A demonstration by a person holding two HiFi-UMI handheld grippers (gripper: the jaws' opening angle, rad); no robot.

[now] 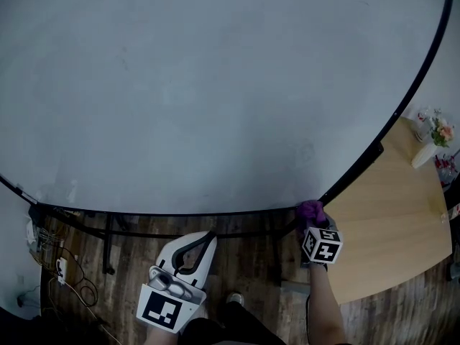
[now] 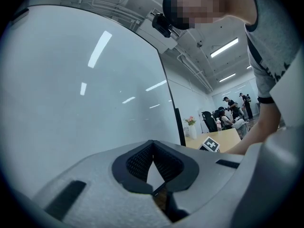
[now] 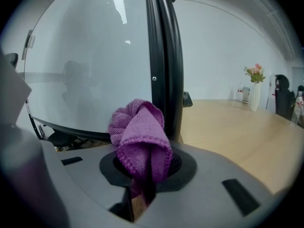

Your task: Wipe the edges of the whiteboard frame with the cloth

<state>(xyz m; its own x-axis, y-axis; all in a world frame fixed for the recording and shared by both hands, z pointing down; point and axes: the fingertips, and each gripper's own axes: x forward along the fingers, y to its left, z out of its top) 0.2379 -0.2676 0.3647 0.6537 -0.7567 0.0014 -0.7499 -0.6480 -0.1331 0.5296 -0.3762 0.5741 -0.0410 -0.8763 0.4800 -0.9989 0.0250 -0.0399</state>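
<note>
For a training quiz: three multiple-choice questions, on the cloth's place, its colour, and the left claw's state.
1. Where is the cloth? A on the table; B in the right claw, at the lower corner of the whiteboard frame; C on the floor.
2. Its colour? A purple; B yellow; C white.
3. The left claw is: A holding a marker; B wide open; C shut, empty.
B: pinched there beside the frame. A: plainly purple. C: closed up, nothing inside.
</note>
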